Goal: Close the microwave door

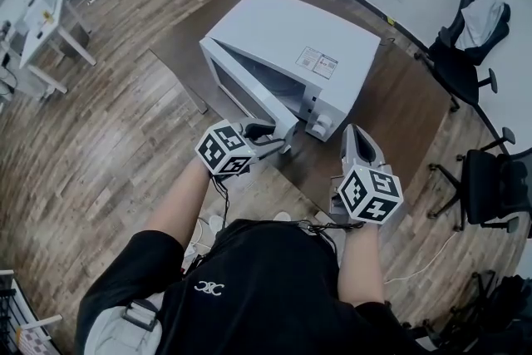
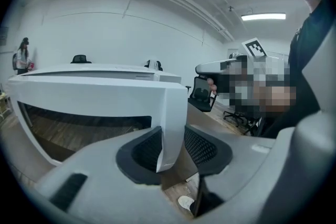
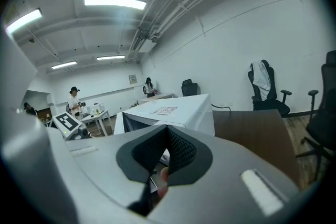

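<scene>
Left tool [image 1: 278,135] sits at the free edge of the microwave door [image 1: 241,98], its 2 jaws apart with that edge standing between them. In the left gripper view the left tool [image 2: 173,139] straddles the white corner of the door [image 2: 105,97]. The pad on the picture's left lies against or just beside the door's face, and a strip of brown desk shows between the door and the other pad, so the door is bracketed, not clamped.

The right tool [image 1: 353,131] points at the front right corner of the microwave [image 1: 291,33], near the knob [image 1: 322,125] but apart from it. In the right gripper view the right tool [image 3: 168,136] has its 2 dark pads pressed together with nothing between them.

The microwave stands on a dark brown desk [image 1: 399,96], turned at an angle, with a printed label [image 1: 317,61] on its top. Its door is partly open, swung out toward the person from the side farther from the knob, so that a narrow wedge of the inside shows. From the right gripper view the microwave [image 3: 178,110] sits just beyond the jaws, on the desk [image 3: 252,128]. An office chair [image 1: 465,46] with a pale garment over its back stands beyond the desk on the wooden floor [image 1: 100,145].
</scene>
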Motion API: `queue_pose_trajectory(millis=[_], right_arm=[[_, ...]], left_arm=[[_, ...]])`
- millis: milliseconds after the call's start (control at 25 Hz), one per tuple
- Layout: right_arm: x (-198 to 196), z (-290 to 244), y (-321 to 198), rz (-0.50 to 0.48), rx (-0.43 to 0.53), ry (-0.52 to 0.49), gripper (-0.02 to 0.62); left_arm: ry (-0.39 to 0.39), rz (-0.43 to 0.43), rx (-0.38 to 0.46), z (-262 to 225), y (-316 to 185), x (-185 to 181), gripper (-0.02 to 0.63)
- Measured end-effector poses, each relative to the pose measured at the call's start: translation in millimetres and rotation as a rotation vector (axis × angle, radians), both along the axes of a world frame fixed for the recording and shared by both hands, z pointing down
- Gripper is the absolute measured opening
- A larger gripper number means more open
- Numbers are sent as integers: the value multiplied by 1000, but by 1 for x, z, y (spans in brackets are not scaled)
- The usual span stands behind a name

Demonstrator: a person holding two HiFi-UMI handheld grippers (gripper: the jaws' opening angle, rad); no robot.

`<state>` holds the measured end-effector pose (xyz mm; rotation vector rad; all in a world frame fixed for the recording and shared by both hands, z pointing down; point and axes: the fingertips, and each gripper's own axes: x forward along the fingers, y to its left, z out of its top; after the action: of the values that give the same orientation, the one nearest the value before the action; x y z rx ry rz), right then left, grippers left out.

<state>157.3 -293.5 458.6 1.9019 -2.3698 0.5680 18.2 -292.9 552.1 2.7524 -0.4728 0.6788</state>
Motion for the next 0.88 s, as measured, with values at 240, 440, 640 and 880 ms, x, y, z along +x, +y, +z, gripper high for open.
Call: queue_pose_trajectory(millis=[240,440,640,880], right_arm=[[12,3,1,-2,0,3,6],[17,4,2,2,2,2,6],[20,5,-1,3,2,-1,6],[19,7,-4,1,-1,-1,6]], left_arm=[[6,-45,3,1,-17,19,149],[12,-72,9,1,-29,28,147],[16,-95,8,1,-41,37,147],[8,-107,19,1,-54,48,143]])
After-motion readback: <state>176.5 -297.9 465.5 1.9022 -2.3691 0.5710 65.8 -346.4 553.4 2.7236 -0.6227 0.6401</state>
